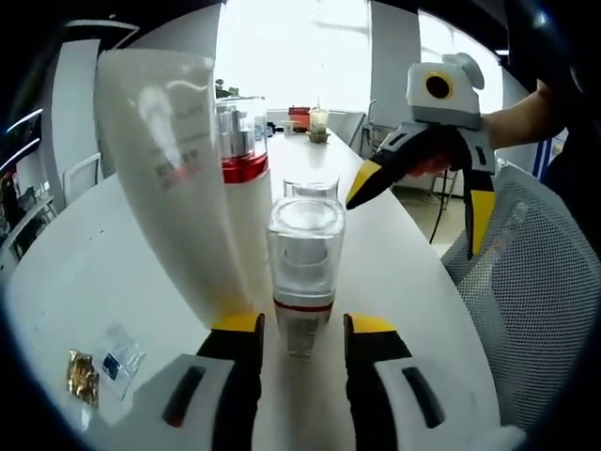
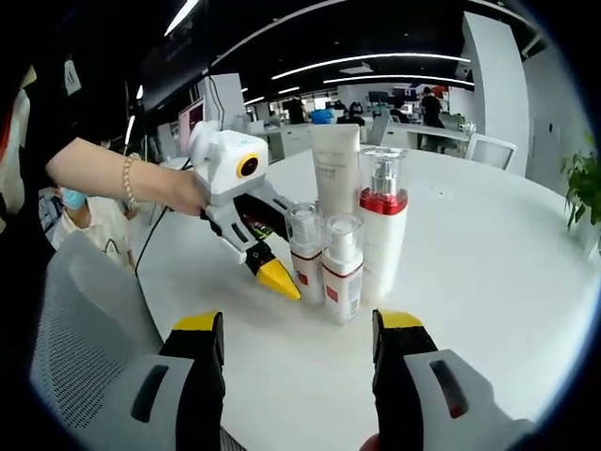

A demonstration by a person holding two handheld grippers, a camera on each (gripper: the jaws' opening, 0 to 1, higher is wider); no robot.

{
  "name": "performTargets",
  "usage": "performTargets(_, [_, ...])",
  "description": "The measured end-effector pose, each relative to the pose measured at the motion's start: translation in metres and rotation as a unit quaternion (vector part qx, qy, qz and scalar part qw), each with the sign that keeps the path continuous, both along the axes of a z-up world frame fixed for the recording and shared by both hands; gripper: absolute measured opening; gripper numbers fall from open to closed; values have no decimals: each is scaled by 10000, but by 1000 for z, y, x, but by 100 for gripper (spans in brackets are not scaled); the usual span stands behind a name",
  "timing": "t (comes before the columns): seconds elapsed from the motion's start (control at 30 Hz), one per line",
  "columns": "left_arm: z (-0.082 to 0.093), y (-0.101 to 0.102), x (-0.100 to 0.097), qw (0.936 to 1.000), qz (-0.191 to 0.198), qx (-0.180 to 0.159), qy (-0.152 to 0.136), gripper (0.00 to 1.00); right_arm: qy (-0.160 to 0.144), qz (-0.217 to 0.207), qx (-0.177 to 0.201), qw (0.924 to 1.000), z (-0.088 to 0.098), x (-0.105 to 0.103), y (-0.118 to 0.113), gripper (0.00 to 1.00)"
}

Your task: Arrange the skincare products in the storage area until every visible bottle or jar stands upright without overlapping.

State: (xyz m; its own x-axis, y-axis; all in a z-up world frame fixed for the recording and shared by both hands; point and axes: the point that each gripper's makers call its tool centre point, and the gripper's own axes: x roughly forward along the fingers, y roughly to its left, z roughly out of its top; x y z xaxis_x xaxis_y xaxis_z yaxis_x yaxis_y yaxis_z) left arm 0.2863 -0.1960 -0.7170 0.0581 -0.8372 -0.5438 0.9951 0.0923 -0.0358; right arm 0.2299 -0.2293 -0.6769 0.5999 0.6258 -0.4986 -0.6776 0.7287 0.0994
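Note:
Four skincare products stand upright in a tight group on the white table (image 1: pixel 84 272). In the left gripper view they are a white tube (image 1: pixel 169 169), a tall pump bottle with a red collar (image 1: pixel 244 178), a small clear-capped bottle (image 1: pixel 305 263), and another small bottle (image 1: pixel 311 187) behind it. My left gripper (image 1: pixel 305 326) is open, its jaws flanking the near small bottle with narrow gaps. In the right gripper view the left gripper (image 2: pixel 279 274) reaches in beside that small bottle (image 2: pixel 305 252); the second small bottle (image 2: pixel 343 271), pump bottle (image 2: pixel 380 225) and tube (image 2: pixel 336 169) stand nearby. My right gripper (image 2: pixel 299 324) is open and holds nothing; it hovers right of the group (image 1: pixel 423 199).
Two small sachets (image 1: pixel 99 368) lie near the left gripper. A white mesh chair (image 1: pixel 540 301) stands against the table's edge (image 2: pixel 84 329). Small items (image 1: pixel 317 122) sit at the table's far end. A person's hand (image 2: pixel 178 193) holds the left gripper. A plant (image 2: pixel 584 193) is at the right.

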Motion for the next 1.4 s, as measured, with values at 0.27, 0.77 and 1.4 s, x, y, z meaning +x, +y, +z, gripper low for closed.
performTargets(0.27, [1,22,-4,9995,293,68,68,41,-22,-50,-8,10000,5,-5,7,73])
performTargets(0.77, [15,77,-15,9896,1428,-3,185,52,112,-476,229,9985,5,-4,13,90])
performTargets(1.4, [27,157,-41,9482,3097,-318,623,85,77,-569,134,9983,7,-14,21,91])
